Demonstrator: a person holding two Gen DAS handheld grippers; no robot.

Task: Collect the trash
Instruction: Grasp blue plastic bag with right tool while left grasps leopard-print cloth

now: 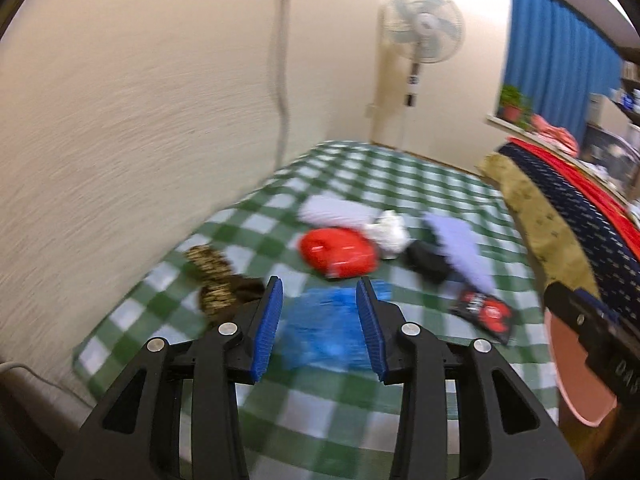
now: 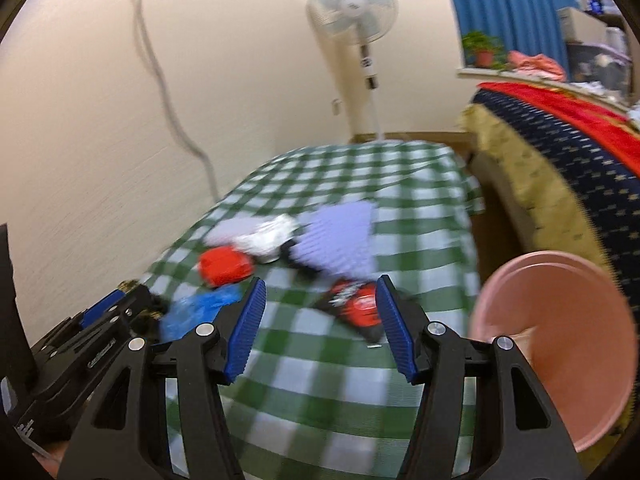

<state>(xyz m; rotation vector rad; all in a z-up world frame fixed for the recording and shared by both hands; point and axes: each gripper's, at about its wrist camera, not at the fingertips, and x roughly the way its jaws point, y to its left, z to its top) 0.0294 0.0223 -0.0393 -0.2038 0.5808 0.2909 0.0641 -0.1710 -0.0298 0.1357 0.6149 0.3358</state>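
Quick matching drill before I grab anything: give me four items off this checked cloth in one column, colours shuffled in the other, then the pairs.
Things:
1. crumpled bag
2. bin
3. snack packet
4. wadded tissue

Colours:
A. white
B. black and red
C. blue
D. pink

Pairs: 1-C, 2-D, 3-B, 4-A
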